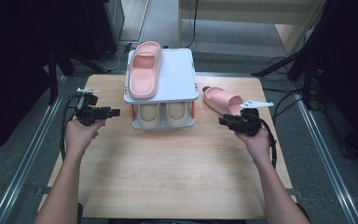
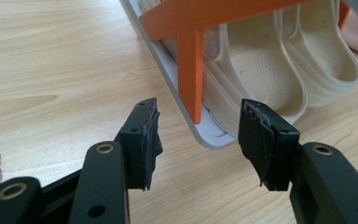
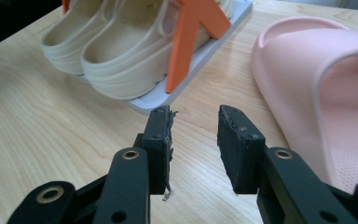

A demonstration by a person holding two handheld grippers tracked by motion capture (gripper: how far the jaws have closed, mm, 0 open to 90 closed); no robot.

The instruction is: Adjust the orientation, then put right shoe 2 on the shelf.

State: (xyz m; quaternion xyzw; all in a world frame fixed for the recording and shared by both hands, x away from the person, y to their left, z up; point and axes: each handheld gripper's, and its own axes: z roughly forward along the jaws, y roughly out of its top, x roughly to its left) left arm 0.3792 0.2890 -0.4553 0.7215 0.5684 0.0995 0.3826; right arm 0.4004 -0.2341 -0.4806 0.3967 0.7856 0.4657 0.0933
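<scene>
A small two-tier shoe rack [image 1: 179, 74] with grey shelves and orange legs [image 2: 189, 70] stands at the back middle of the wooden table. One pink slipper [image 1: 144, 69] lies on its top shelf. A pair of cream slippers [image 1: 162, 115] sits on the lower shelf. A second pink slipper [image 1: 222, 100] lies on the table right of the rack. My left gripper [image 1: 116, 112] hovers left of the rack, open and empty, pointing at its near corner [image 2: 212, 140]. My right gripper [image 1: 222, 121] is open and empty, just in front of the loose pink slipper [image 3: 321, 88].
The wooden table [image 1: 168, 168] has broad bare room in front of the rack and between my hands. Metal rails run along both sides of the table, and dark stands and cables sit on the floor beyond.
</scene>
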